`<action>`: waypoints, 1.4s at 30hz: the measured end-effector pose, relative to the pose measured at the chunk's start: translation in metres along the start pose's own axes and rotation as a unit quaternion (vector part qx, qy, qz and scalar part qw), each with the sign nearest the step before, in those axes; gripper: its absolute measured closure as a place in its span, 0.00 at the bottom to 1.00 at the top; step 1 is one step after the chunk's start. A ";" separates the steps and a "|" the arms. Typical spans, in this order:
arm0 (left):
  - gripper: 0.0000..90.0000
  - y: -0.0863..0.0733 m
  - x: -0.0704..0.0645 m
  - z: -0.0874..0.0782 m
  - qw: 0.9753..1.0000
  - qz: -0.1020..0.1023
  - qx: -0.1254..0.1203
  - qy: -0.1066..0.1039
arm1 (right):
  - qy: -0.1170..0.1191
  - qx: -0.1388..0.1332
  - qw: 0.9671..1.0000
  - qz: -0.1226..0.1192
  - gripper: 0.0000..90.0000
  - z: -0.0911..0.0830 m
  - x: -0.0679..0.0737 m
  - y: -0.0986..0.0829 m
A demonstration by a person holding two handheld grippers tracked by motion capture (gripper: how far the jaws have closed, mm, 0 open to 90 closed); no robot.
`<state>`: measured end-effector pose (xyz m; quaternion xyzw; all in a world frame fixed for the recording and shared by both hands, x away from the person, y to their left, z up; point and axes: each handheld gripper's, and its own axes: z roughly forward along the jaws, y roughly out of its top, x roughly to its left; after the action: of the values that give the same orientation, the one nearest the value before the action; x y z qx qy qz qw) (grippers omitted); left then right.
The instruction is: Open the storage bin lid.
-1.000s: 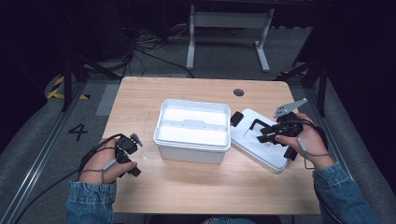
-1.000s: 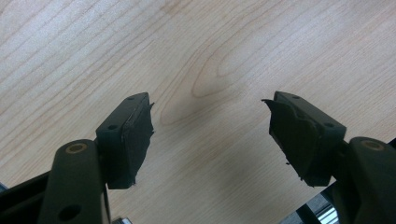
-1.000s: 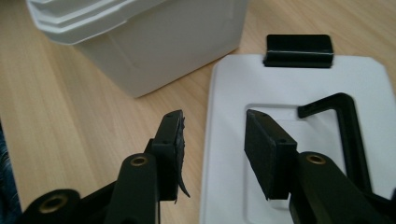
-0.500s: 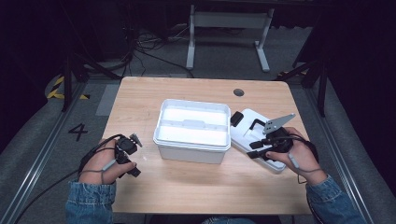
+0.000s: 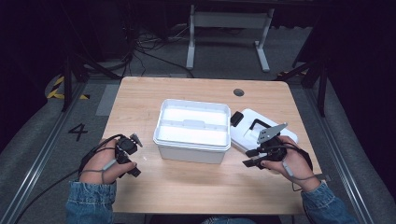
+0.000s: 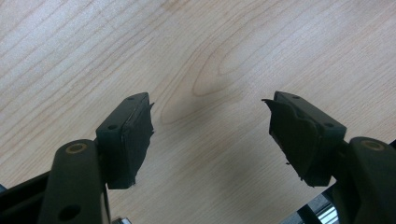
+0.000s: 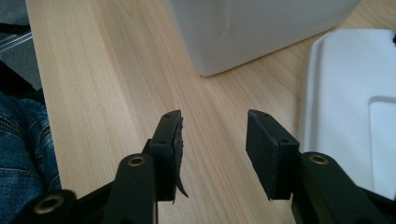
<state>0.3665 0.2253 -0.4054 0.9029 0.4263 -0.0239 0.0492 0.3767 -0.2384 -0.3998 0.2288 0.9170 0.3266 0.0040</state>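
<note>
Lid off, box open, both claws empty

Box (image 5: 194,130) sits in the middle of the bench (image 5: 140,98) with its top open. From above it looks white and bare inside. Its lid (image 5: 243,135) lies flat on the bench, touching the box's right side or very near it.

The right claw (image 5: 252,157) hangs low over the near edge of the lid, just in front of it. Its jaws stand wide and hold nothing. In the right gripper view the lid (image 7: 345,107) is just to the right of the claw (image 7: 212,154), and the box (image 7: 261,32) is ahead of it, a little way off. Bare wood shows between the jaws.

The left claw (image 5: 134,140) rests near the front left of the bench, with the box off to its right and apart from it. In the left gripper view its jaws are wide too, with only wood between them (image 6: 210,135).

My guess is that the step in hand is about the lid: it is off, and the right claw has no grip on it. If the lid is to go back on, the right claw must turn toward the lid's edge, slide one jaw under it and pinch. The lid lies flat, so getting under that edge may be the hard part. The left claw could hold the box so it does not slide.
</note>
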 end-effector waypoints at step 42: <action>0.34 0.002 0.001 0.000 1.000 0.004 -0.001 0.000 | 0.008 -0.038 0.997 -0.067 0.54 0.073 0.042 -0.034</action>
<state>0.3686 0.2253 -0.4057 0.9046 0.4226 -0.0231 0.0497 0.3360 -0.2001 -0.4714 0.1639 0.9174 0.3615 0.0275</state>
